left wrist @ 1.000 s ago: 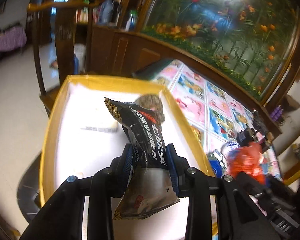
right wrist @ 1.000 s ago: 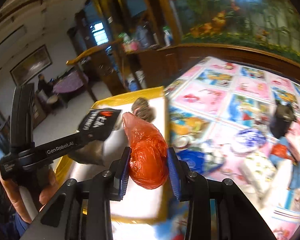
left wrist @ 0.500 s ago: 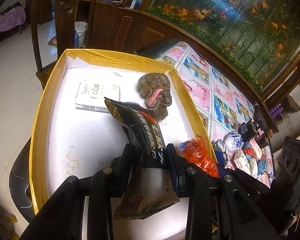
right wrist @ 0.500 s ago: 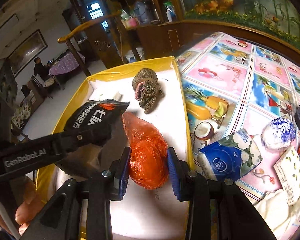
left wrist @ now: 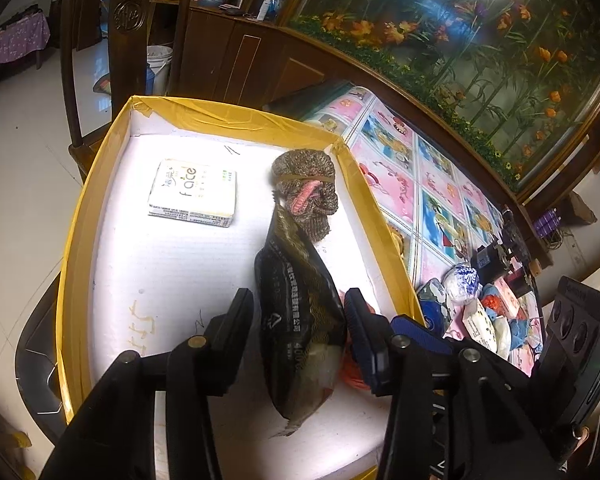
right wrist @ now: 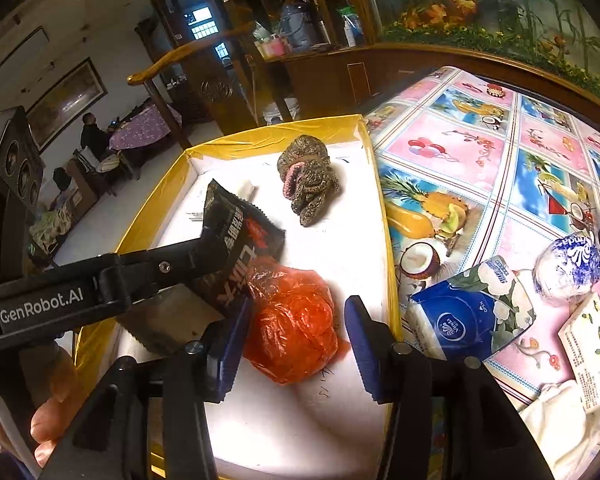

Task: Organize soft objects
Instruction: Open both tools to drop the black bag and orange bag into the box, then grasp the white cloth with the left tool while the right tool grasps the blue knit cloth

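A yellow-rimmed box (left wrist: 228, 120) with a white floor holds a white tissue pack (left wrist: 192, 194) and a brown knitted bundle (left wrist: 308, 196). A black snack packet (left wrist: 296, 280) leans on the box floor between the fingers of my left gripper (left wrist: 296, 312). Its jaws are opening and the pads stand clear of the packet. In the right wrist view an orange-red plastic bag (right wrist: 292, 320) rests on the floor beside the packet (right wrist: 240, 236). My right gripper (right wrist: 296, 320) straddles the bag with its jaws opening, and a gap shows at the right pad.
Right of the box a fruit-print tablecloth (right wrist: 480, 152) carries a blue tissue pack (right wrist: 468, 316), a blue-and-white wrapped ball (right wrist: 568, 264) and several other packs. A wooden chair (left wrist: 100, 40) stands behind the box. A hand (right wrist: 48, 412) holds the left gripper.
Both pairs of jaws have widened. The black packet has slipped from upright in the left grip down onto the box floor. The orange bag has settled on the floor, free of the right pads.
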Motion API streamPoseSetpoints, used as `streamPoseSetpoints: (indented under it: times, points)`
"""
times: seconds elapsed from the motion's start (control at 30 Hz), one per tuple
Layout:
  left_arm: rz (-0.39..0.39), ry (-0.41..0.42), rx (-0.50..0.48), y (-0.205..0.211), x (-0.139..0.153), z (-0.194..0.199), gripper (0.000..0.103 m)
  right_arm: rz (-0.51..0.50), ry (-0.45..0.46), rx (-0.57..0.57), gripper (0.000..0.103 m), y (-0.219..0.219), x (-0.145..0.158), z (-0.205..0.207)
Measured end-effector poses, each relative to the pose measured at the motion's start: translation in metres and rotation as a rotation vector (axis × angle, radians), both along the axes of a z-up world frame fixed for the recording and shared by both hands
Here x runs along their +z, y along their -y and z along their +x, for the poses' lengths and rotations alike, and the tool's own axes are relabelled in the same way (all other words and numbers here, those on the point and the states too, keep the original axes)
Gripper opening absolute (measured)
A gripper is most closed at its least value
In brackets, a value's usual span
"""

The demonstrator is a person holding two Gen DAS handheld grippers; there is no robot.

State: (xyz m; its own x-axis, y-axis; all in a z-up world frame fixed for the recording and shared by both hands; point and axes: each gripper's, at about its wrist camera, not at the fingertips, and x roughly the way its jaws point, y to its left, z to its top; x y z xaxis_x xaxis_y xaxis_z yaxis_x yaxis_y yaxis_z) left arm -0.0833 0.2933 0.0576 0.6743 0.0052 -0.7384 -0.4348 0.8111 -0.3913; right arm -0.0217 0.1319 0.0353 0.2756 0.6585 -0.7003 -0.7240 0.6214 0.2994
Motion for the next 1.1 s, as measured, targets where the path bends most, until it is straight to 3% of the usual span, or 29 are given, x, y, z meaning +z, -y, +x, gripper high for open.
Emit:
streamPoseSetpoints:
  times: [0.3,0.7,0.87,1.1]
  points:
    - [0.031,0.015,0.007,0.006,0.008,-0.004,0.046,0.088,-0.009,0.003,0.053,0.020,0.014,-0.003]
    - [0.096,0.036,-0.062,0.049,0.025,0.003,0.049,0.163,-0.014,-0.058,0.053,0.073,0.030,0.002]
    - [0.109,0.041,-0.119,0.076,0.027,0.011,0.050,0.212,-0.004,-0.118,0.053,0.117,0.039,0.010]
    - [0.143,0.042,-0.304,0.141,0.021,0.026,0.055,0.277,0.015,-0.277,0.053,0.198,0.047,0.029]
